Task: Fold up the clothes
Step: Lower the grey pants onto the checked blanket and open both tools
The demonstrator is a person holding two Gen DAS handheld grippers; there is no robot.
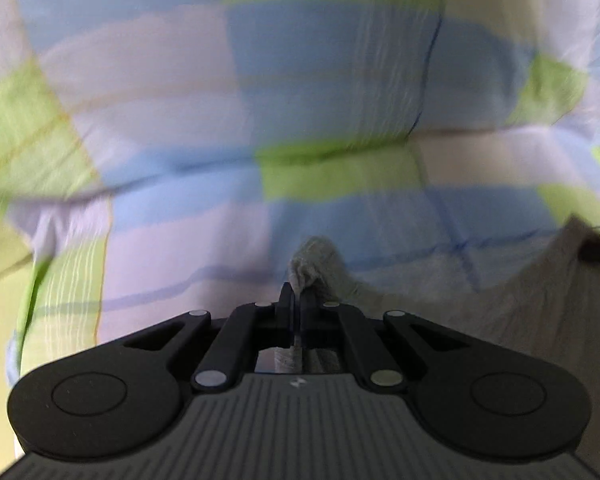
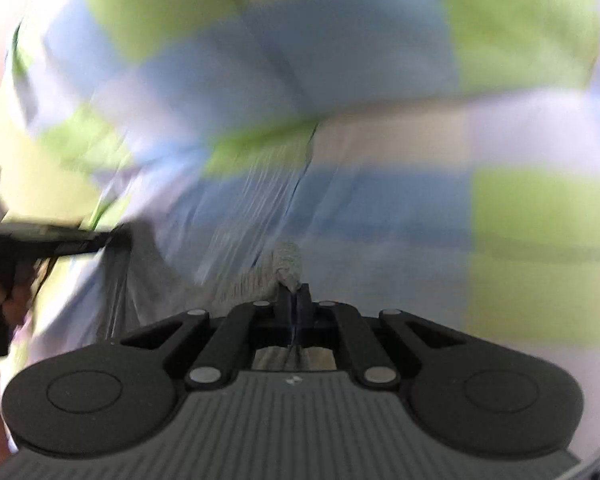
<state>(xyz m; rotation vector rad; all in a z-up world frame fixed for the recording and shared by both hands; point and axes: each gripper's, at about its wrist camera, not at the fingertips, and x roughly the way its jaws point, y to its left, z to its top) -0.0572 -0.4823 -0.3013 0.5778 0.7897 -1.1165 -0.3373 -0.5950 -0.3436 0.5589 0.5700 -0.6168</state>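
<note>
A grey garment (image 1: 512,300) hangs stretched between my two grippers above a checked bedsheet. My left gripper (image 1: 298,294) is shut on one bunched corner of the garment, which sticks out past the fingertips. My right gripper (image 2: 296,292) is shut on another bunched corner of the grey garment (image 2: 256,280). In the right wrist view the left gripper (image 2: 100,240) shows at the left edge, pinching the cloth. In the left wrist view the tip of the right gripper (image 1: 596,252) shows at the right edge. Both views are blurred by motion.
A bedsheet (image 1: 180,100) checked in blue, green and pale lilac fills the background in both views (image 2: 380,60). The person's hand (image 2: 4,296) holds the left gripper's handle at the left edge of the right wrist view.
</note>
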